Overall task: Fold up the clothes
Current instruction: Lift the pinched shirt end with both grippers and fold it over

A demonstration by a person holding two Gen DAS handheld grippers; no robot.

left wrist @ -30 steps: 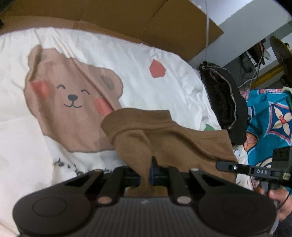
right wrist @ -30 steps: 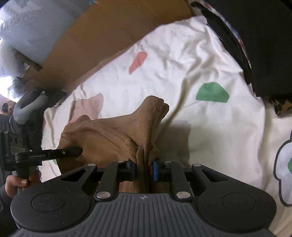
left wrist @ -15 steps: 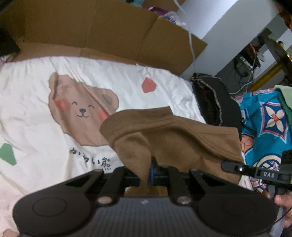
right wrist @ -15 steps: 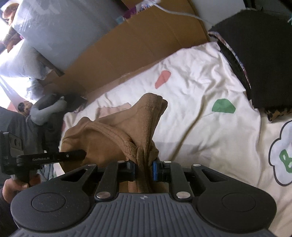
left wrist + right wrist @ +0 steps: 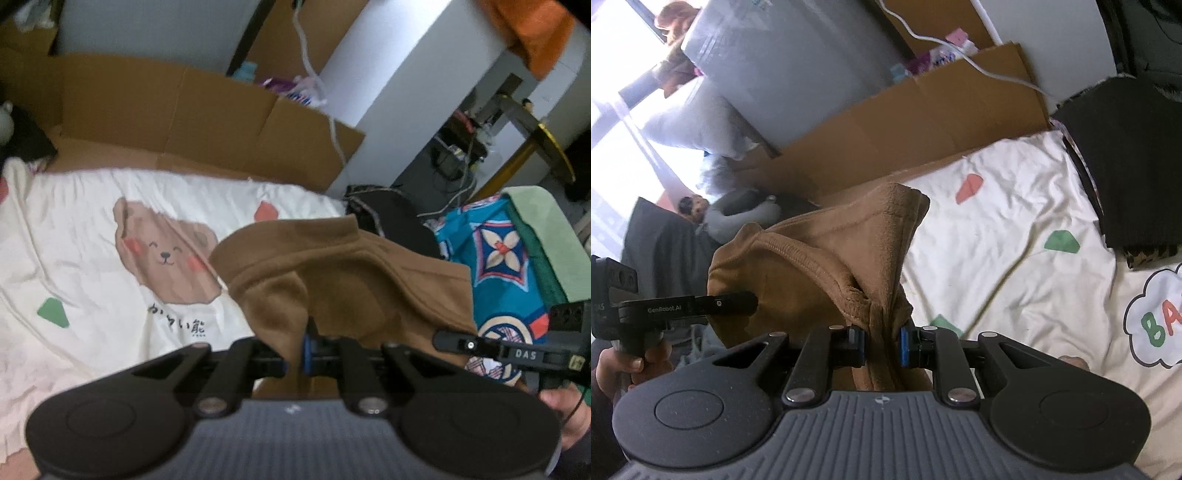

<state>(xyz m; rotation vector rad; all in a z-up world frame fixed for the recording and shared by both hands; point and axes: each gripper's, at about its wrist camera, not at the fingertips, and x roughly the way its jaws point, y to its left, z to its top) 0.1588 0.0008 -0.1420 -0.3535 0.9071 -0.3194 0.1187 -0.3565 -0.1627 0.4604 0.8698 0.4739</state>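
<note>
A brown garment point(image 5: 332, 273) hangs in the air above the bed, stretched between both grippers. My left gripper point(image 5: 297, 356) is shut on one bunched edge of it, low in the left wrist view. My right gripper point(image 5: 882, 343) is shut on another bunched edge of the brown garment point(image 5: 820, 266), near a stitched hem. Each view shows the other gripper at its side: the right one point(image 5: 458, 341) with a hand below it, and the left one point(image 5: 738, 299). The cloth's lower part is hidden behind the gripper bodies.
Under the garment lies a cream bedsheet point(image 5: 92, 266) printed with a bear and coloured shapes. Cardboard panels point(image 5: 207, 118) stand at the bed's far edge. A black folded pile point(image 5: 1126, 155) sits at the right, with a blue patterned cloth point(image 5: 506, 266) and green cloth beside it.
Both grippers have risen and tilted up with the brown garment still held. The bed looks farther below, and more of the cardboard, wall and room now shows.
</note>
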